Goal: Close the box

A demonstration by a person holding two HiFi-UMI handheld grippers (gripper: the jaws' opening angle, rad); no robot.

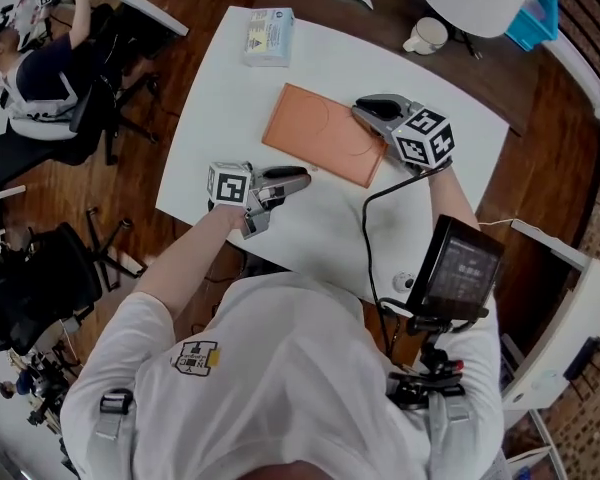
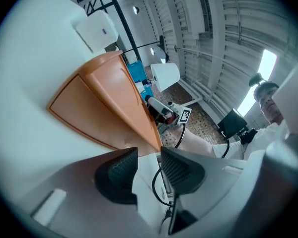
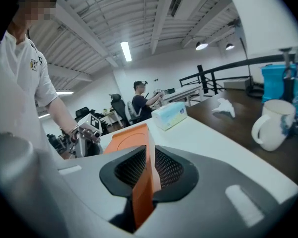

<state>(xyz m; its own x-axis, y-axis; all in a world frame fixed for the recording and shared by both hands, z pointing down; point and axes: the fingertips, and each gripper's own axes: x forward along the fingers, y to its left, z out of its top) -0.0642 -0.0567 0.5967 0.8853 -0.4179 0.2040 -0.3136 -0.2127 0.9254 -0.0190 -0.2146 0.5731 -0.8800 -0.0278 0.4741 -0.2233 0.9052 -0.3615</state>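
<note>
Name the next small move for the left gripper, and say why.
Probably ease the left gripper forward until its jaws reach the near edge of the orange box and steady it. The right gripper is already clamped on the box's far edge. The left jaws stand apart with nothing between them, just short of the box on the white table.

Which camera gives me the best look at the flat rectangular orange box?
The head view: the flat rectangular orange box lies nearly whole on the white table, top face showing. The left gripper view shows its near corner and side past the open left gripper; the right gripper view shows only the edge clamped in the right gripper.
</note>
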